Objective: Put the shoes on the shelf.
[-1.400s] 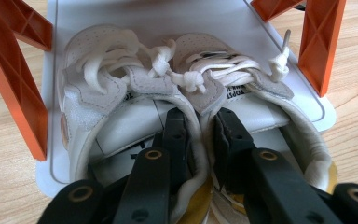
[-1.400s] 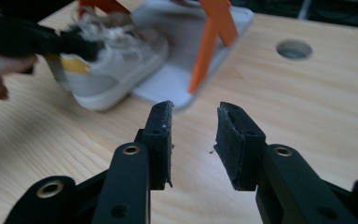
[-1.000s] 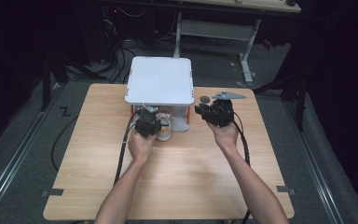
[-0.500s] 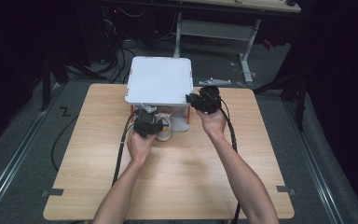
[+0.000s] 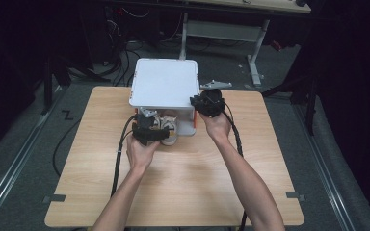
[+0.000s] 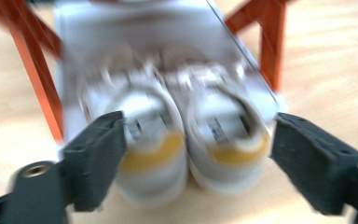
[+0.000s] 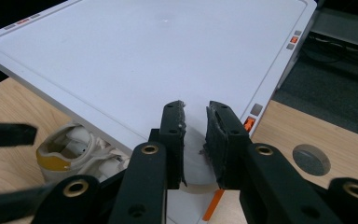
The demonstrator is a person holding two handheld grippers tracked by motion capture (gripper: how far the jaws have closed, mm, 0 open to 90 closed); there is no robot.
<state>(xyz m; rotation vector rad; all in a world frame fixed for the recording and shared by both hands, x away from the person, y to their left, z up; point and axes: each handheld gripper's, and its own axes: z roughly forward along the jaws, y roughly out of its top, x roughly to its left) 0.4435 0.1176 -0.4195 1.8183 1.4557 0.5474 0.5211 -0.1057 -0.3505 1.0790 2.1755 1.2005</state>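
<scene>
A pair of white shoes (image 5: pixel 169 129) with yellow heel patches (image 6: pixel 151 156) stands heels-out under a white shelf (image 5: pixel 165 82) with orange legs (image 6: pixel 44 88). My left gripper (image 5: pixel 148 131) is open wide at the heels, one jaw on either side of the pair (image 6: pixel 198 128), not touching them; this view is blurred. My right gripper (image 5: pixel 206 102) hovers over the shelf top's front right corner (image 7: pixel 135 60). Its jaws (image 7: pixel 196 114) are almost together, with a narrow gap and nothing between them. One shoe (image 7: pixel 70 149) peeks out below the shelf edge.
The shelf stands at the far middle of a wooden table (image 5: pixel 192 178). A grey round plug (image 7: pixel 311 159) is set in the tabletop right of the shelf. Cables trail from both grippers toward the near edge. A dark floor and a desk frame (image 5: pixel 250 33) lie beyond.
My right gripper has moved left and up, from beside the shelf to over its front right corner. The left gripper has stayed at the shoes.
</scene>
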